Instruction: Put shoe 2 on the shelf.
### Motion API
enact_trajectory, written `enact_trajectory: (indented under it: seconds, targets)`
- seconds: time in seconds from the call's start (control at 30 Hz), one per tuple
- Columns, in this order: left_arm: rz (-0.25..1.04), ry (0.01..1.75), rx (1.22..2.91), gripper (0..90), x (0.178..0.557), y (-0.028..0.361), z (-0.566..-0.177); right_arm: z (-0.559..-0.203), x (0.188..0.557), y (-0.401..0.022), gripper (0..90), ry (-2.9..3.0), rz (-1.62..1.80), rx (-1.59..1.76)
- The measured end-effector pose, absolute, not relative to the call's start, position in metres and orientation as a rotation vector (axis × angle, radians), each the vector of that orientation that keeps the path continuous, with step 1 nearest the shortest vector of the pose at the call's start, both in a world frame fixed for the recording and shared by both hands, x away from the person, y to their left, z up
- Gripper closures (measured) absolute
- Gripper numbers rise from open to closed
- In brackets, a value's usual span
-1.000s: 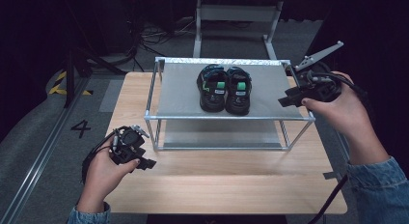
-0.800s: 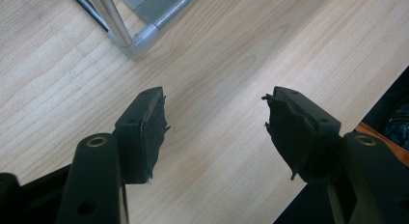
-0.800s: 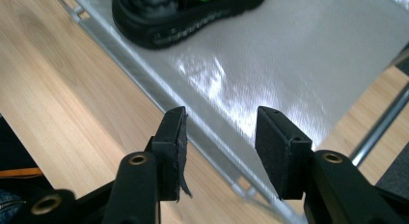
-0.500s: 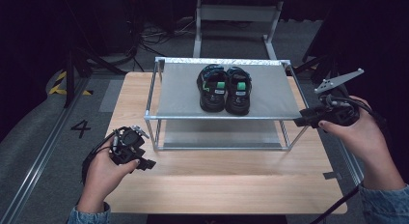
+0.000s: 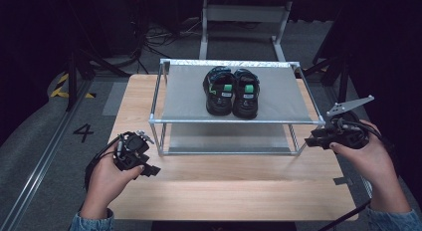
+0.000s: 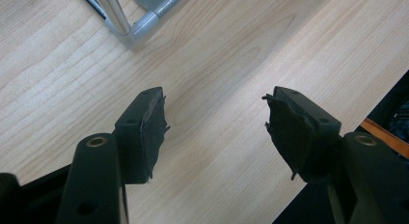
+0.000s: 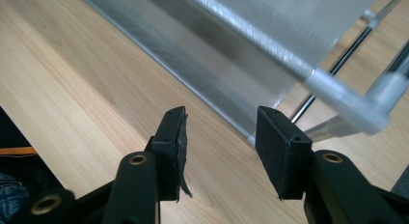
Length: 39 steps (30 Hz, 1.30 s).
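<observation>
The right claw (image 5: 312, 140) has come down from beside the shoes (image 5: 232, 91) to the rack's (image 5: 229, 120) front right corner, wide and empty. The left claw (image 5: 150, 169) waits wide near the wooden bench's (image 5: 224, 191) front left. The shoes sit on the top shelf, so that job looks done. The room is dark.

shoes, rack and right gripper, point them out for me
pair of black shoes (image 5: 232, 91), high view, on the strap of the left shoe.
metal rack (image 5: 234, 122), high view, on the front rail of its top shelf.
right gripper (image 7: 219, 147), right gripper view, midway between its two open fingertips.
</observation>
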<state>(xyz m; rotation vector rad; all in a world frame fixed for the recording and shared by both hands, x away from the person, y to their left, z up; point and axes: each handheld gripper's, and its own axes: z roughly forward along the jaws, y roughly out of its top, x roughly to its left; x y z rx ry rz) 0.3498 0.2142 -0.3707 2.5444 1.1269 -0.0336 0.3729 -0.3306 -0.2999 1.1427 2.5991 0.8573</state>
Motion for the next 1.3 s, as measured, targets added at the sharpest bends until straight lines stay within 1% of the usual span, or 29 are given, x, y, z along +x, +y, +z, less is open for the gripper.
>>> enact_trajectory:
  seconds: [0.1,0.13,0.27,0.47,0.6,0.63,0.9,1.07,1.3]
  targets:
    - [-0.037,1.127,2.547,38.5,0.351,0.214,-0.373,-0.317,0.372,-0.332,54.2,2.619,0.856,1.163]
    - [-0.037,1.127,2.547,38.6,0.351,0.214,-0.373,-0.317,0.372,-0.332,54.2,2.619,0.856,1.163]
    - [-0.038,1.127,2.547,38.2,0.351,0.214,-0.374,-0.336,0.372,-0.334,54.0,2.631,0.869,1.171]
    - [-0.026,1.147,2.547,36.5,0.350,0.215,-0.375,-0.352,0.371,-0.337,53.1,2.626,0.884,1.184]
    - [0.013,1.174,2.537,36.3,0.351,0.216,-0.375,-0.365,0.371,-0.339,52.9,2.628,0.893,1.180]
    - [0.034,1.174,2.532,35.0,0.352,0.217,-0.375,-0.372,0.372,-0.340,52.9,2.622,0.906,1.195]
    - [0.099,1.179,2.535,32.3,0.352,0.219,-0.378,-0.386,0.374,-0.341,51.6,2.624,0.855,1.218]
    - [0.080,1.194,2.522,31.8,0.353,0.220,-0.380,-0.389,0.373,-0.342,50.5,2.629,0.839,1.226]
    - [0.072,1.192,2.513,28.7,0.353,0.220,-0.380,-0.391,0.373,-0.342,47.5,2.622,0.841,1.224]
